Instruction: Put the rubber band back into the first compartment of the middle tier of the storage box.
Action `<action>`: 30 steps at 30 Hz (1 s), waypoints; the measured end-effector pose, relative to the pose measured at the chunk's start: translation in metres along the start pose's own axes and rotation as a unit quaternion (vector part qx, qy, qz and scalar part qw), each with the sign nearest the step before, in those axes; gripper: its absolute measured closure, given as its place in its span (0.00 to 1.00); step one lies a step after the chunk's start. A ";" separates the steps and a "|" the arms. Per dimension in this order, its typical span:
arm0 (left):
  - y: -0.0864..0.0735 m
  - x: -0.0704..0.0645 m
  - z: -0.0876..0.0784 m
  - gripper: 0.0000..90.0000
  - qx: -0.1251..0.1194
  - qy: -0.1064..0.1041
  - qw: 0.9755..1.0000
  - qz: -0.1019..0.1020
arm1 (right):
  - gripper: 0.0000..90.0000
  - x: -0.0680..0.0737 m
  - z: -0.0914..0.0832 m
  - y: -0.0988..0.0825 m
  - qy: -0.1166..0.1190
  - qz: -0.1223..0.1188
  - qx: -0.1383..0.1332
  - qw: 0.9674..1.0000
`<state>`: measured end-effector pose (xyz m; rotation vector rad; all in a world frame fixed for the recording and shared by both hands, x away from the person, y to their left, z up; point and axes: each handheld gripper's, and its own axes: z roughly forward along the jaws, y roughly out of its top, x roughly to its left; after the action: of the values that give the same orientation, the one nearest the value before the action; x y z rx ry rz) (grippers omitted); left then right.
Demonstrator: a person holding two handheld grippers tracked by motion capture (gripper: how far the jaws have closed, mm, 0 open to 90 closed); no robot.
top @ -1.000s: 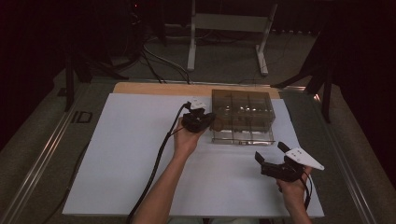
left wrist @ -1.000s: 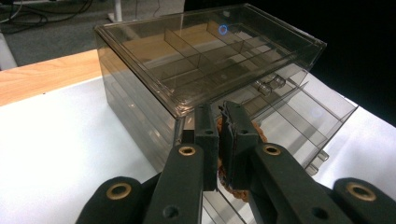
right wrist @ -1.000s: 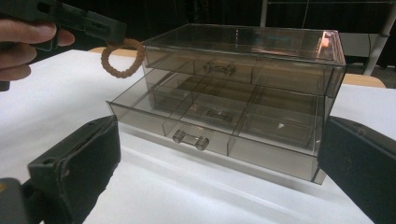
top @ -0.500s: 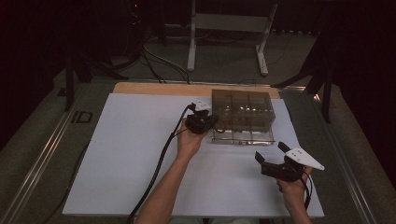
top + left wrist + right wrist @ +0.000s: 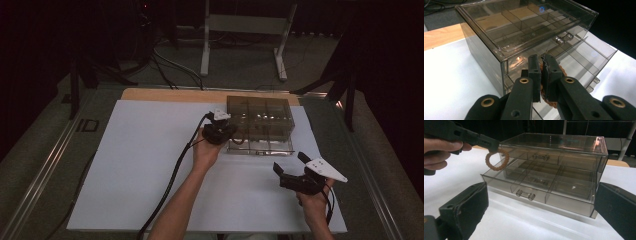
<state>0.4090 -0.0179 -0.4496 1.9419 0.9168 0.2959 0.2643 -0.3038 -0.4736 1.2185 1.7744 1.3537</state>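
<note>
A white sheet (image 5: 145, 165) covers the table; a wooden edge (image 5: 165, 94) shows along its far side. A metal stand (image 5: 245, 30) is on the floor beyond.

Organizer box (image 5: 554, 167): clear smoke-tinted plastic, glossy, smooth, catching light on its top panel and drawer fronts; drawer pull (image 5: 525, 194) of the same clear plastic.
Ring (image 5: 497, 159): orange-brown, twisted rope-like texture, matt (material cannot be told).
Left gripper (image 5: 543, 75): matt black plastic with brass-coloured rivets, jaw faces slightly rough.
Right gripper (image 5: 294, 170): matt black, topped by a pale grey matt plate.
Table cover (image 5: 145, 165): white, matt, smooth, paper-like.
Far table edge (image 5: 170, 94): light wood, bare.
</note>
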 end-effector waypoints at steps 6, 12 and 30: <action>-0.001 -0.002 0.003 0.97 0.004 0.000 1.000 0.001 | 0.00 0.000 0.000 0.000 0.001 -0.001 0.000 1.000; -0.002 -0.004 0.006 0.97 0.011 0.000 1.000 0.006 | 0.00 0.000 0.000 0.000 0.001 -0.001 0.000 1.000; -0.005 -0.008 0.012 0.96 0.024 0.007 1.000 0.018 | 0.00 0.000 0.000 0.000 0.001 -0.002 -0.001 1.000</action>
<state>0.4075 -0.0300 -0.4594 2.0041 0.9058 0.3132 0.2645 -0.3043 -0.4736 1.2124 1.7760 1.3535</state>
